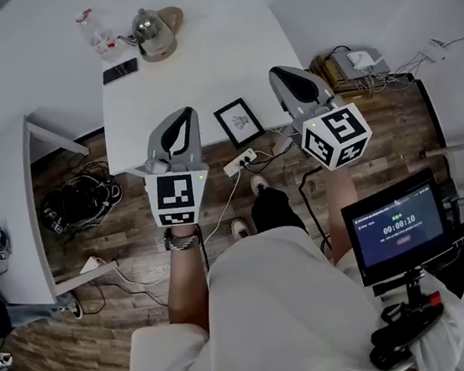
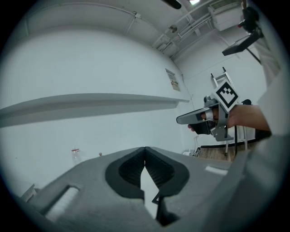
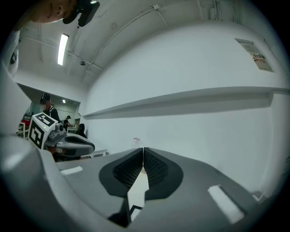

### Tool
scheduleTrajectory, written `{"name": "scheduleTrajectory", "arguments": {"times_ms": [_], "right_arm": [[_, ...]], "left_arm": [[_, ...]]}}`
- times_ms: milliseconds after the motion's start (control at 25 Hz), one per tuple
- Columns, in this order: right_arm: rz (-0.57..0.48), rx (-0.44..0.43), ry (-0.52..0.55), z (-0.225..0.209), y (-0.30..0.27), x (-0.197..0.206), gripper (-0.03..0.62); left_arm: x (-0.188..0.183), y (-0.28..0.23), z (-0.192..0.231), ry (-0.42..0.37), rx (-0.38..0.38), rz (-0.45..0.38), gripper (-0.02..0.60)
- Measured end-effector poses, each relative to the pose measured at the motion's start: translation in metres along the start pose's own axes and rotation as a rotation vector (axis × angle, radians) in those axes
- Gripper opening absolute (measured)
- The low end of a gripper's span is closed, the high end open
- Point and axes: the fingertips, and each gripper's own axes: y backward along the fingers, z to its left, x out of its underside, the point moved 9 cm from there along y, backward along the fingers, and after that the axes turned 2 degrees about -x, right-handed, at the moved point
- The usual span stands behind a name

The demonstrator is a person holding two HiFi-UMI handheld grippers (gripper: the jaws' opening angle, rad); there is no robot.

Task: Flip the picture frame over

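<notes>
The black picture frame (image 1: 239, 122) lies flat, picture side up, near the front edge of the white table (image 1: 200, 74), between the two grippers. My left gripper (image 1: 187, 112) is held above the table's front left part, to the left of the frame; its pads (image 2: 138, 165) meet with nothing between them. My right gripper (image 1: 278, 72) hovers to the right of the frame, shut and empty, its pads (image 3: 151, 165) touching. Each gripper view looks out level at the white wall and shows the other gripper: the right gripper (image 2: 201, 118) and the left gripper (image 3: 68, 142).
At the table's far end are a black phone (image 1: 119, 70), a kettle (image 1: 152, 31) and a clear bottle (image 1: 92, 27). A power strip (image 1: 240, 161) and cables lie on the wooden floor. A second white table (image 1: 5, 202) stands at the left, a timer screen (image 1: 394, 227) at the right.
</notes>
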Motion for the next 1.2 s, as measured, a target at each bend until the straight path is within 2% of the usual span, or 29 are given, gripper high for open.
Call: {"name": "scheduleTrajectory", "arguments": {"times_ms": [200, 480, 640, 840, 1040, 1200], "right_arm": [[-0.039, 0.007, 0.032, 0.003, 0.011, -0.024, 0.005], [-0.069, 0.028, 0.074, 0.016, 0.055, -0.05, 0.003], [-0.058, 0.039, 0.07, 0.018, 0.039, -0.05, 0.003], [-0.075, 0.054, 0.073, 0.019, 0.067, -0.056, 0.003], [-0.026, 0.063, 0.066, 0.017, 0.003, -0.053, 0.003], [-0.038, 0.071, 0.066, 0.016, 0.034, -0.051, 0.003]], "left_arm": [[-0.018, 0.009, 0.009, -0.025, -0.021, -0.044, 0.004], [-0.063, 0.043, -0.015, -0.09, -0.03, -0.129, 0.005], [-0.064, 0.036, 0.0, -0.096, -0.022, -0.147, 0.005], [-0.074, 0.047, -0.023, -0.099, -0.014, -0.154, 0.004], [-0.053, 0.014, 0.031, -0.061, -0.001, -0.134, 0.003], [-0.061, 0.028, 0.004, -0.072, -0.007, -0.148, 0.004]]}}
